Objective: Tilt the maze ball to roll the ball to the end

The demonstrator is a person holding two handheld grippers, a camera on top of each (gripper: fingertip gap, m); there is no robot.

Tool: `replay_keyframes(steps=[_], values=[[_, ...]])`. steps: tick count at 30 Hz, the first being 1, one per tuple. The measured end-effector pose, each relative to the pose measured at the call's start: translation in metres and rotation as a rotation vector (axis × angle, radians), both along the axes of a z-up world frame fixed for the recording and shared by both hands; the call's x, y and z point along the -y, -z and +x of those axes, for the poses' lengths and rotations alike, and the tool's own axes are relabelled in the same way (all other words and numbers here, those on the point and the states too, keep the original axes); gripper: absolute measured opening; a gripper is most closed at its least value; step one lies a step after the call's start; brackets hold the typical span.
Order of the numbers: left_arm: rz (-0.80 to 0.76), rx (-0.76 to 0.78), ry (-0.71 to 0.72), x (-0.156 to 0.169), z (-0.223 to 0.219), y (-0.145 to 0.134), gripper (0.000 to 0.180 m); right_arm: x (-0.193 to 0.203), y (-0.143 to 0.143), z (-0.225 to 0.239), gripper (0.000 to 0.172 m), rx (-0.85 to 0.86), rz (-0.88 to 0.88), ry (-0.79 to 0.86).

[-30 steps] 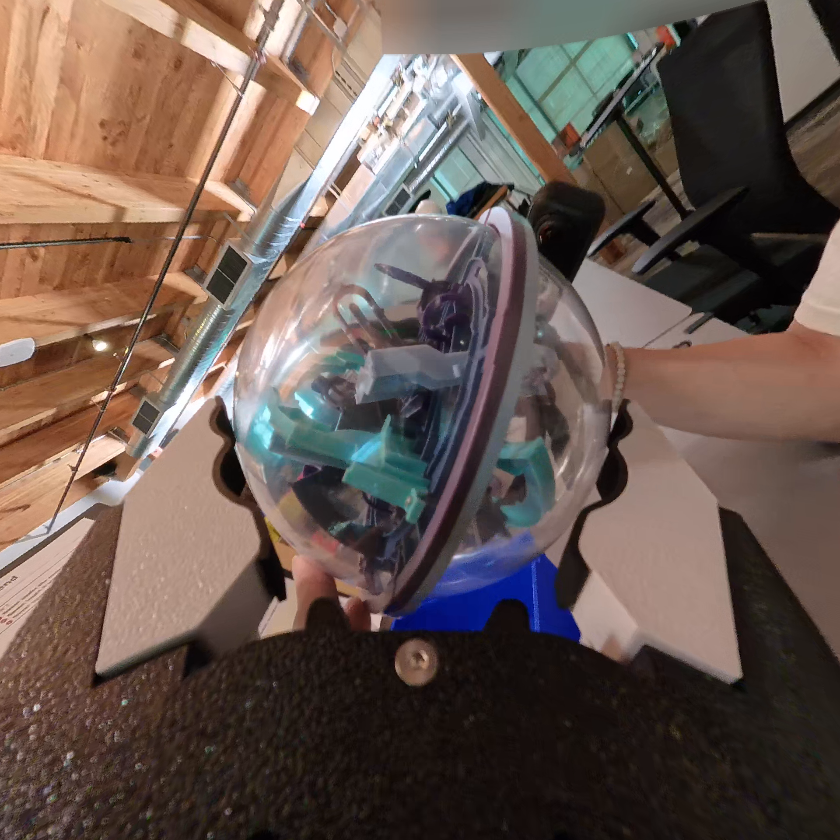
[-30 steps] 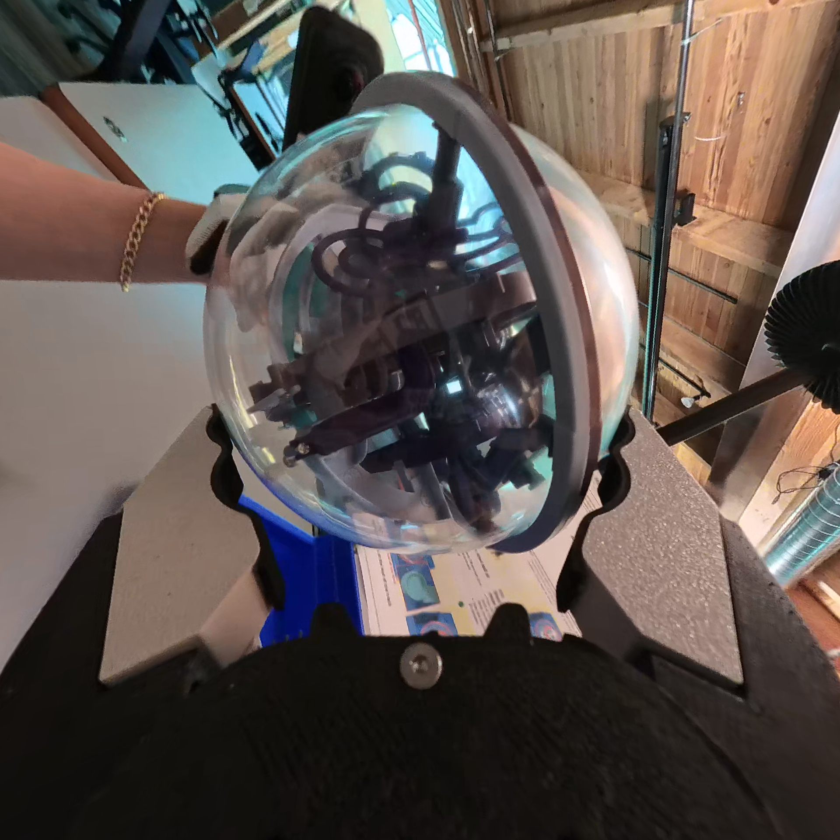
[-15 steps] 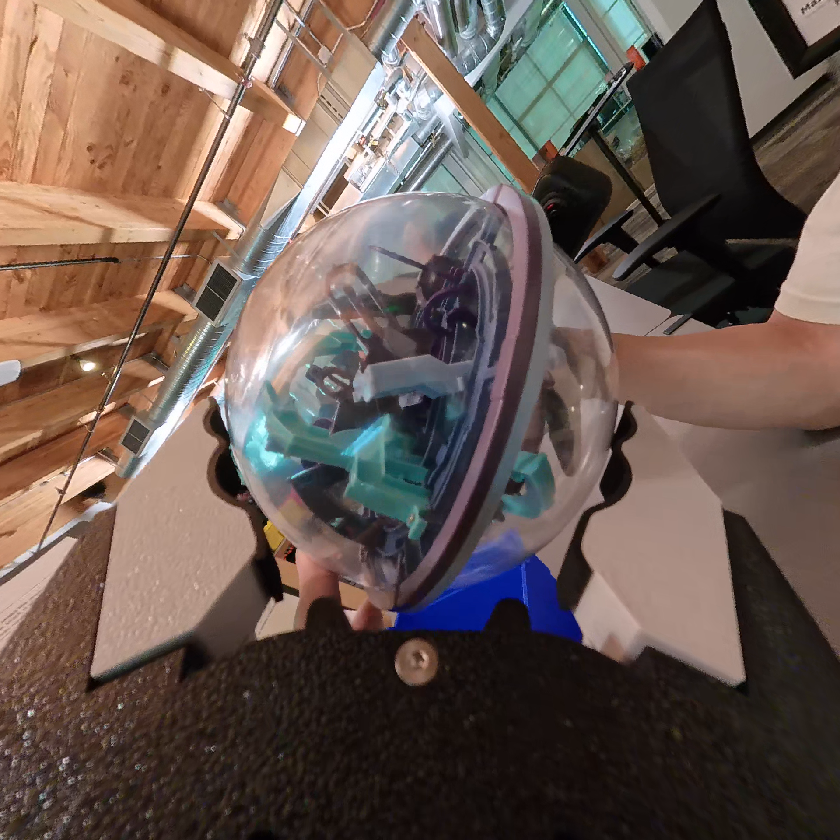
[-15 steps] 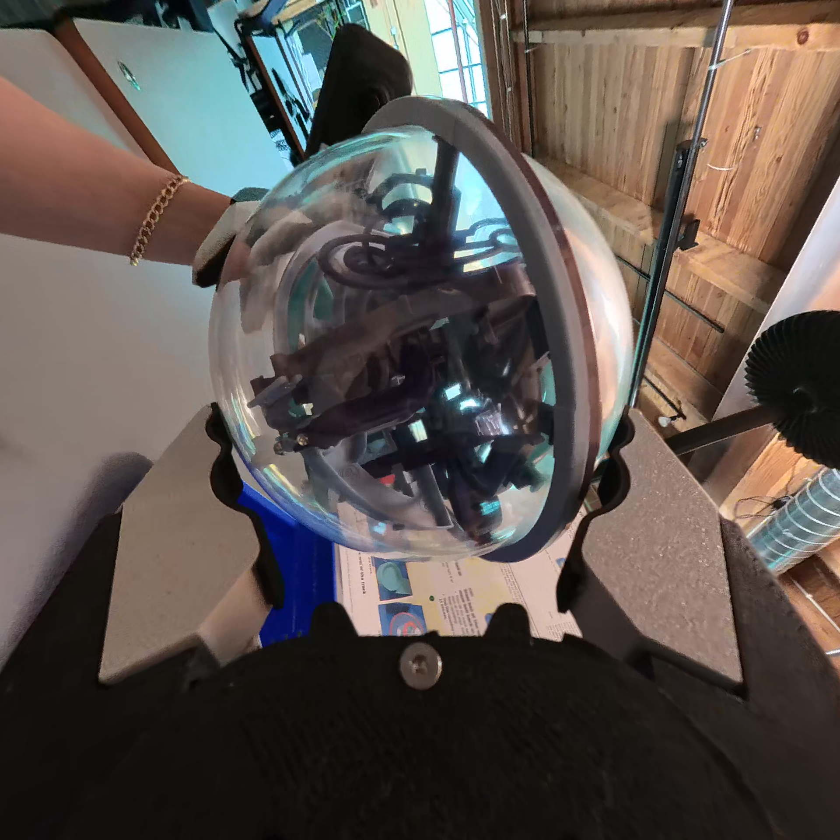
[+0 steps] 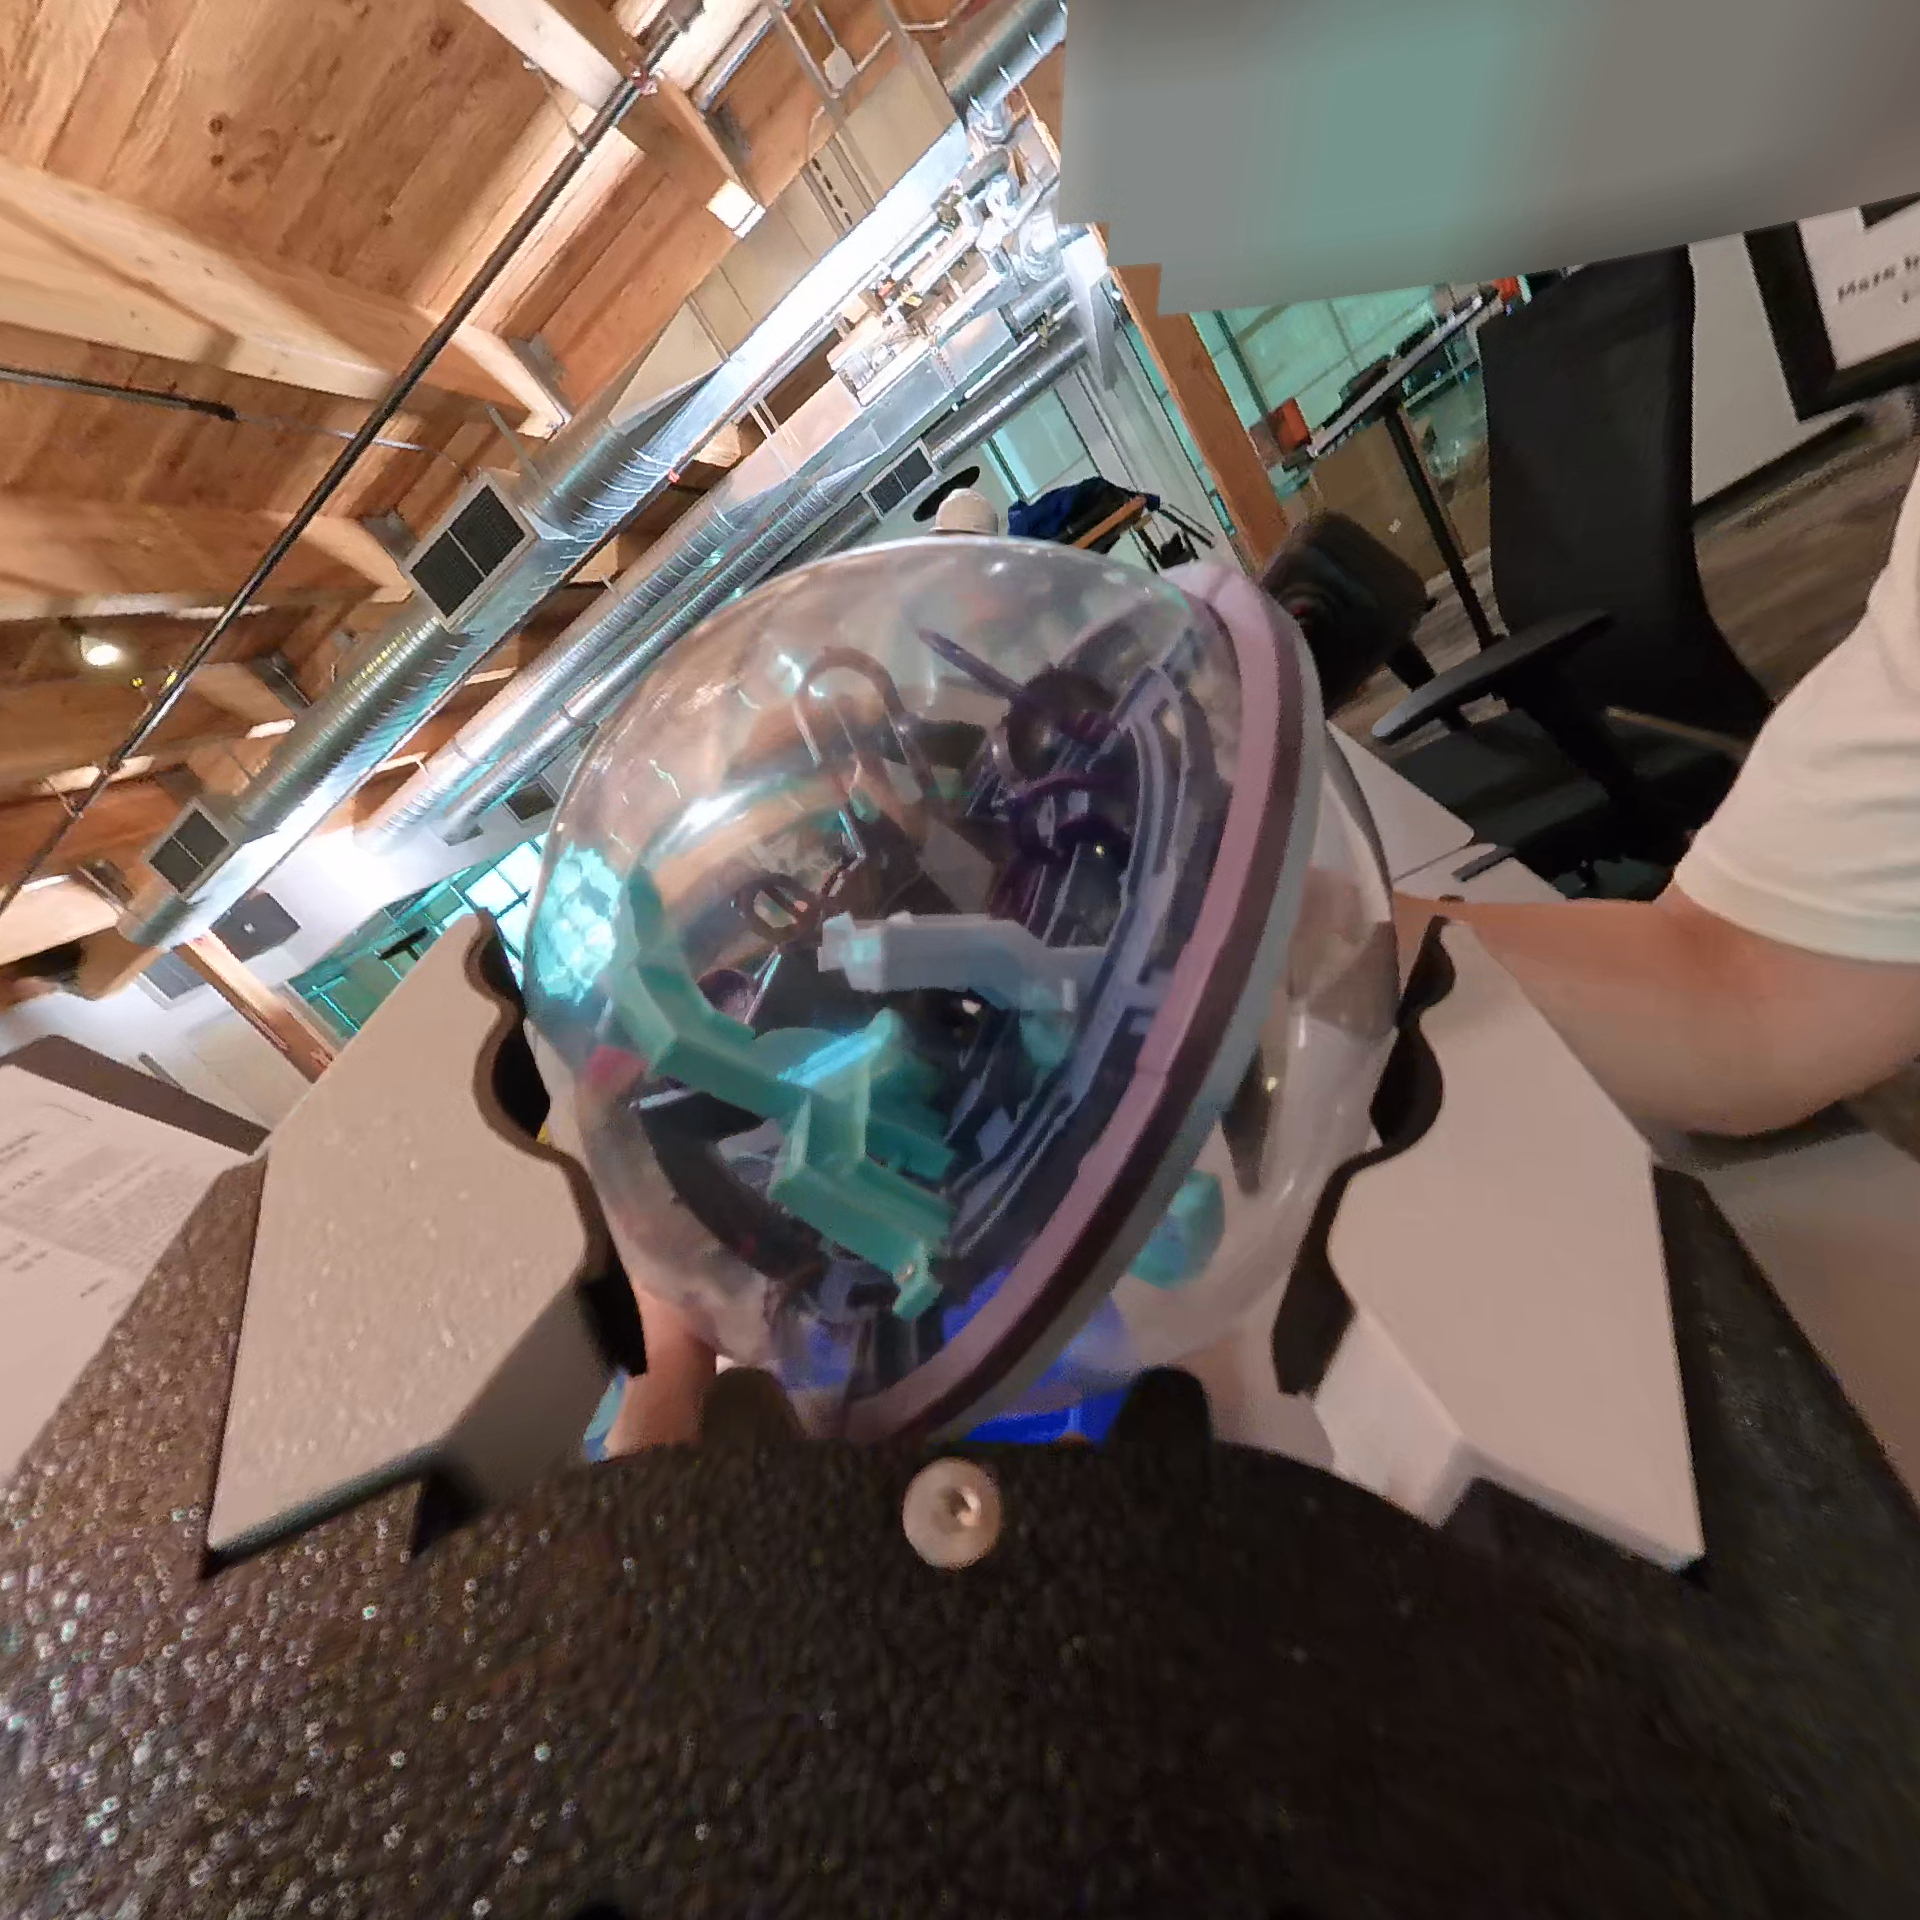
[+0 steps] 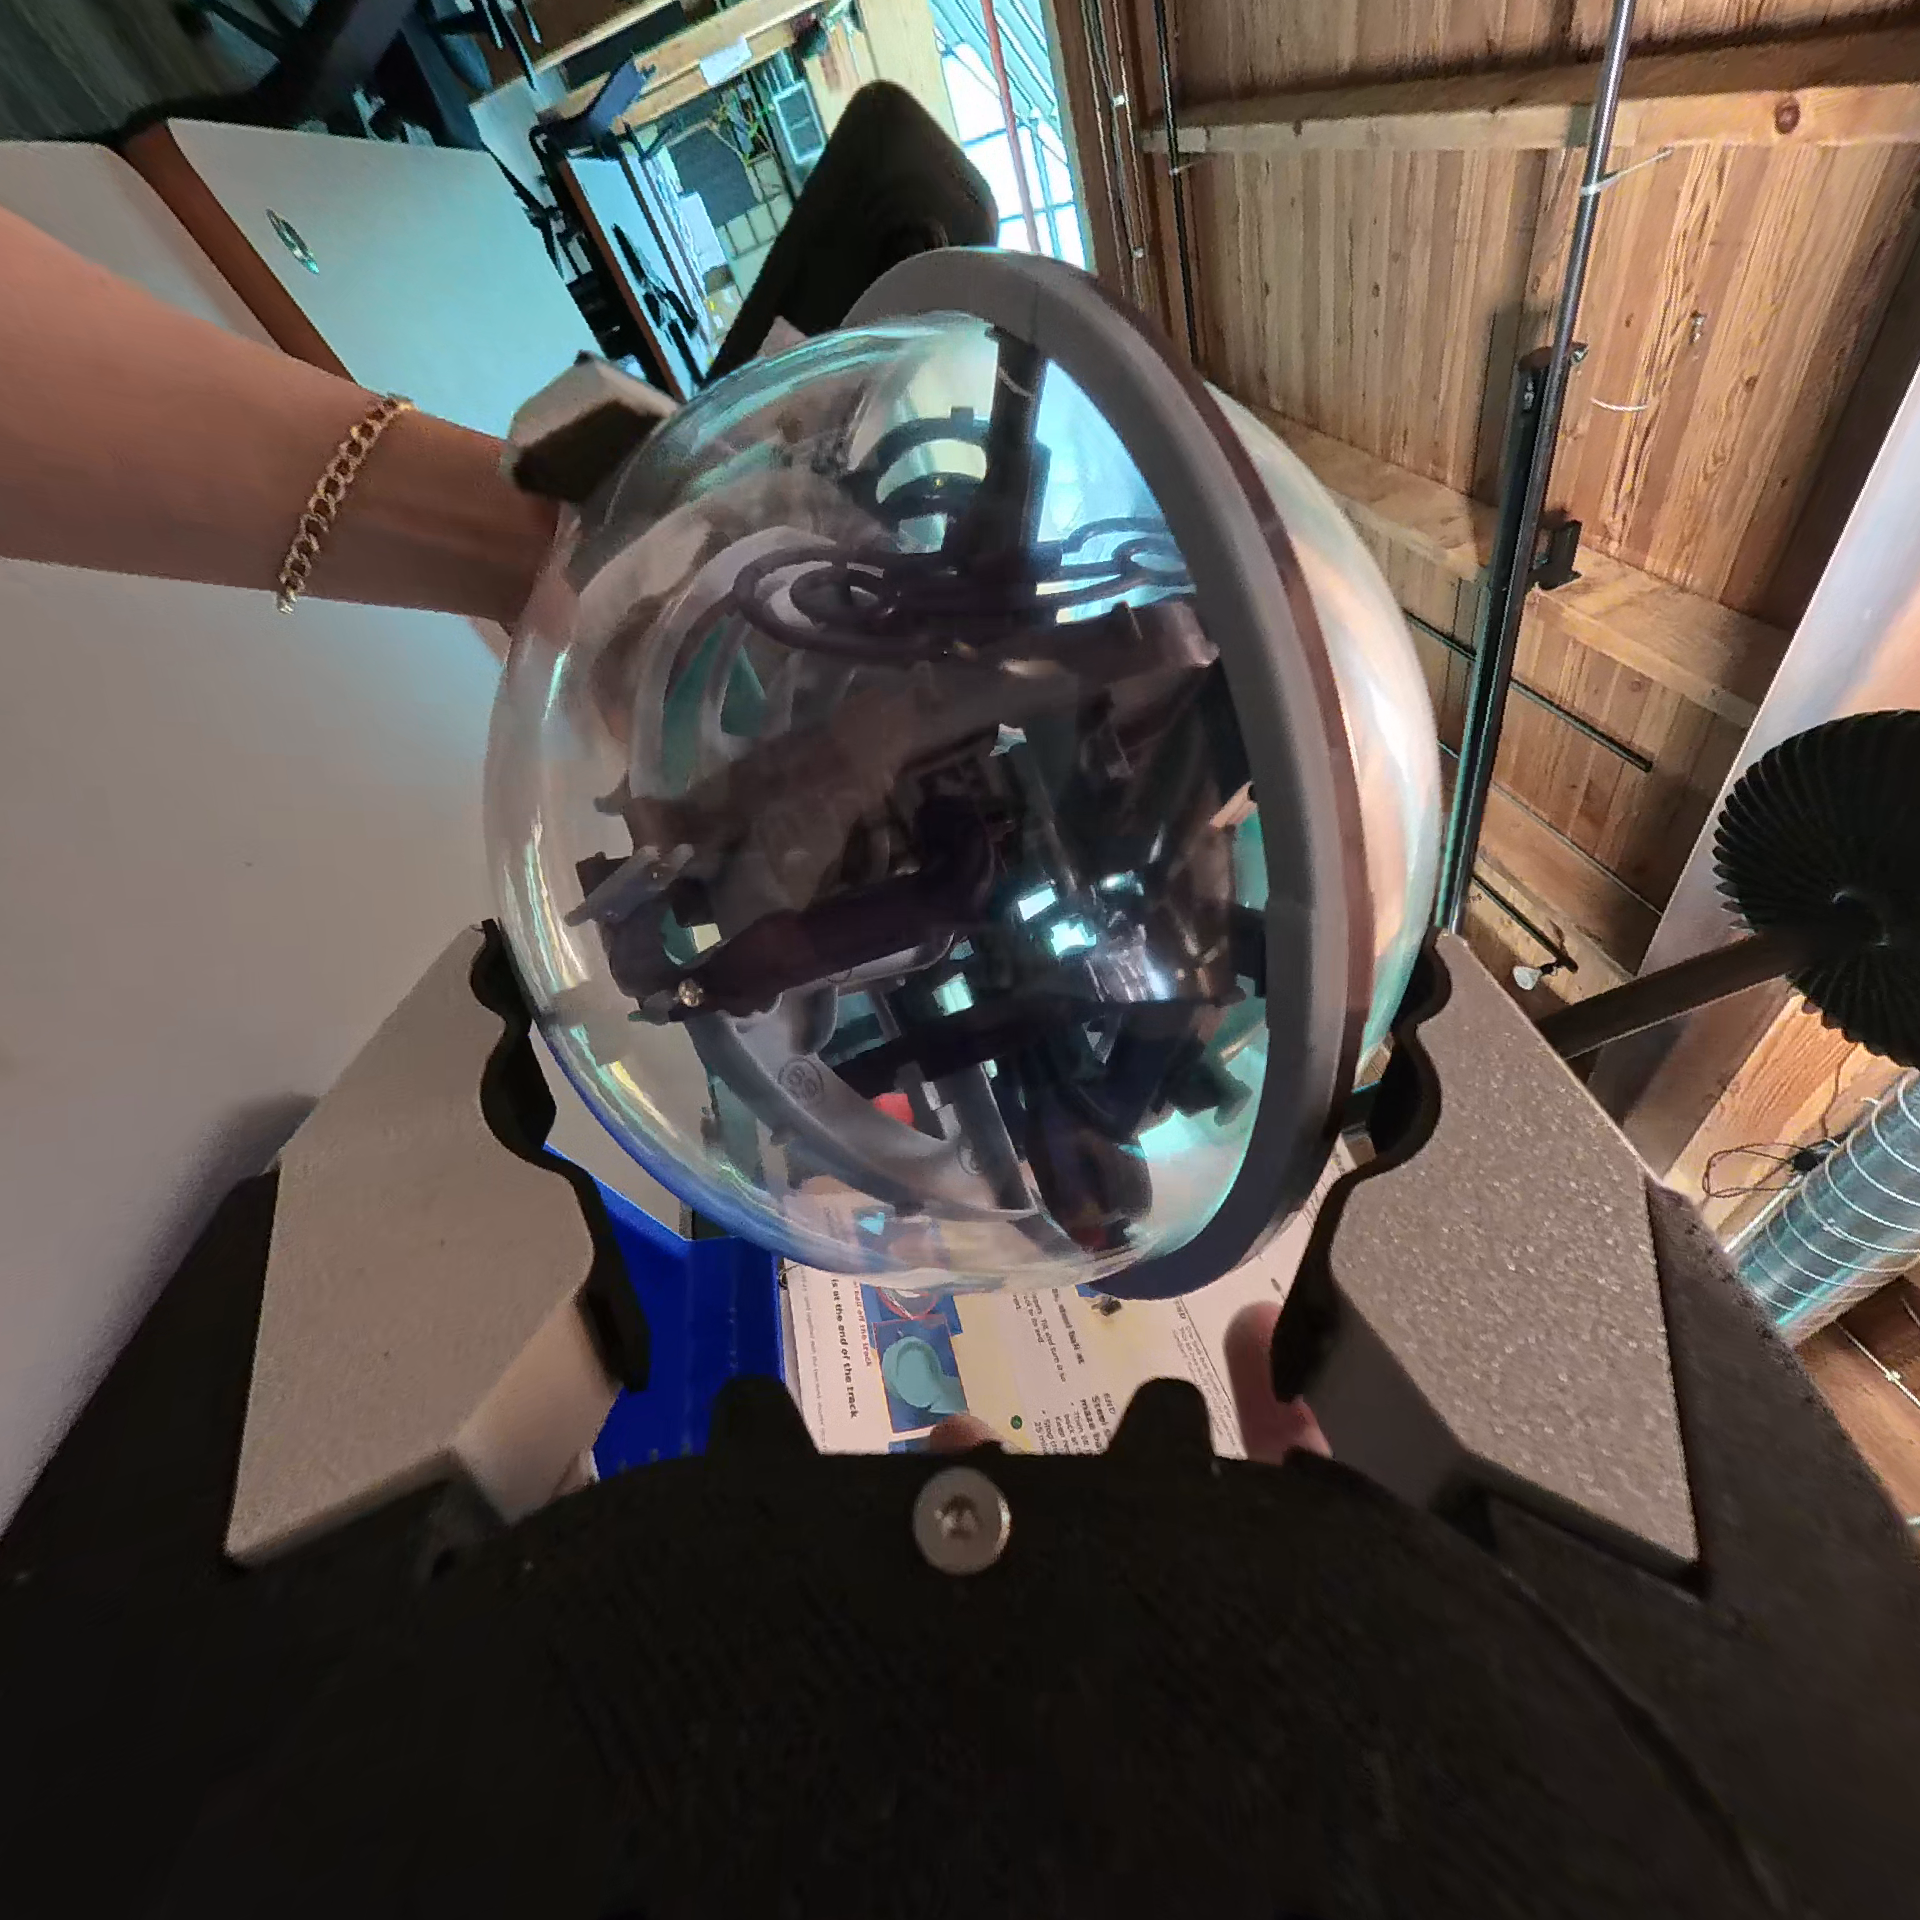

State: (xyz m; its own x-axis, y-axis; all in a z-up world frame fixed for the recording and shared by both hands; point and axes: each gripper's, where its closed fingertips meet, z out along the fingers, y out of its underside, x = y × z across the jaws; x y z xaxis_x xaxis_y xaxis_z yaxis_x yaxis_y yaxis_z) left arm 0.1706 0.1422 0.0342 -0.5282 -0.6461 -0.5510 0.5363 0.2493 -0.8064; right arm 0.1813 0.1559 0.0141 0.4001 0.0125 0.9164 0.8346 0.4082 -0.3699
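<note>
Between the two wide-spread fingers of the left gripper [image 5: 960,997] sits one clear maze ball [image 5: 935,987], both black finger pads pressed to its shell, so the tool is clamped on it. The right gripper [image 6: 960,997] grips the same maze ball [image 6: 935,810] from the opposite side, its two pads likewise against the shell. One grey ring [image 6: 1236,665] girds the sphere, tilted. Inside run teal tracks [image 5: 790,1101] and dark purple ones; one small metal ball [image 6: 684,992] rests on a dark track nearer the right gripper's left finger. Below lie one blue bin [image 6: 665,1340] and one printed sheet [image 6: 1039,1361].
</note>
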Motion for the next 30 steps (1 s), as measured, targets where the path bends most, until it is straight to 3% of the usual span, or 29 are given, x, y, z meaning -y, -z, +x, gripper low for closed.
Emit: replay_keyframes(steps=[9, 16, 20, 23, 27, 30], values=[[-0.208, -0.099, 0.129, -0.007, -0.024, -0.019, 0.158, 0.001, -0.014, -0.035, 0.158, -0.112, 0.058, -0.132], [-0.349, -0.083, 0.050, -0.020, -0.034, -0.002, 0.158, -0.008, 0.005, -0.045, 0.157, -0.184, -0.040, -0.219], [-0.335, -0.008, -0.054, -0.031, -0.051, 0.036, 0.158, -0.006, 0.025, -0.075, 0.152, -0.287, -0.209, -0.401], [-0.289, -0.038, -0.155, -0.035, -0.055, 0.072, 0.158, -0.013, 0.052, -0.085, 0.153, -0.368, -0.290, -0.439], [-0.256, -0.197, -0.259, -0.033, -0.044, 0.124, 0.158, -0.021, 0.096, -0.079, 0.158, -0.470, -0.318, -0.386], [-0.212, -0.368, -0.338, -0.031, -0.032, 0.169, 0.157, -0.017, 0.133, -0.074, 0.157, -0.350, -0.368, -0.310]])
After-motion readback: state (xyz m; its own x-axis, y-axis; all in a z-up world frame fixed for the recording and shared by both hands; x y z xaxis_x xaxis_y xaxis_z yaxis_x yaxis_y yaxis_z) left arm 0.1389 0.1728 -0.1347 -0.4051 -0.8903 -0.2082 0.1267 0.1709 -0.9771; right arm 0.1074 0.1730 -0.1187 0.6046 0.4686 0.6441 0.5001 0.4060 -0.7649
